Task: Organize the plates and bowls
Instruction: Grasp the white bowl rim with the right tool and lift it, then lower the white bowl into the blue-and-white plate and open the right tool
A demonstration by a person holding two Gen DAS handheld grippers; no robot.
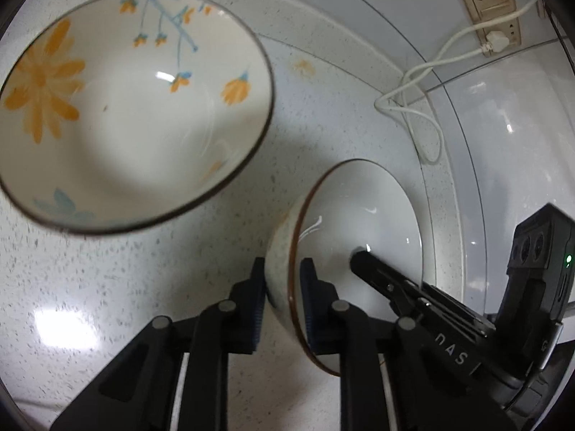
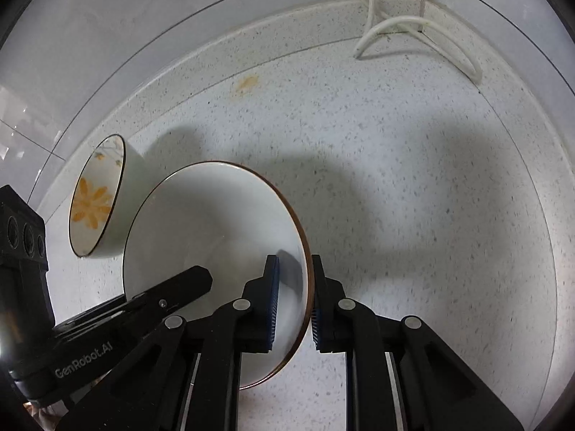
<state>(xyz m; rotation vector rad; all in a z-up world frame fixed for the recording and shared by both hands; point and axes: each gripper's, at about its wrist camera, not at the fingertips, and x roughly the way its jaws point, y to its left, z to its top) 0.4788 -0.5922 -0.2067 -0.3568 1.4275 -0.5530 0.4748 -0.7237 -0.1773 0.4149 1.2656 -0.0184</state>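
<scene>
Both hands grip the plain white brown-rimmed ceramic bowl [image 2: 215, 237] on the speckled stone counter [image 2: 413, 197]: left gripper [image 1: 282, 301] and right gripper [image 2: 293, 303] clamp opposite rims; next, a level lift toward the flowered bowl [image 1: 125, 107] (probably nesting).

left tool [image 1: 282, 298] clamped shut, right tool [image 2: 294, 298] clamped shut, both angled downward

Black linkage fingers [image 2: 271, 309] (blue ribbed pads, silver rivets).
</scene>
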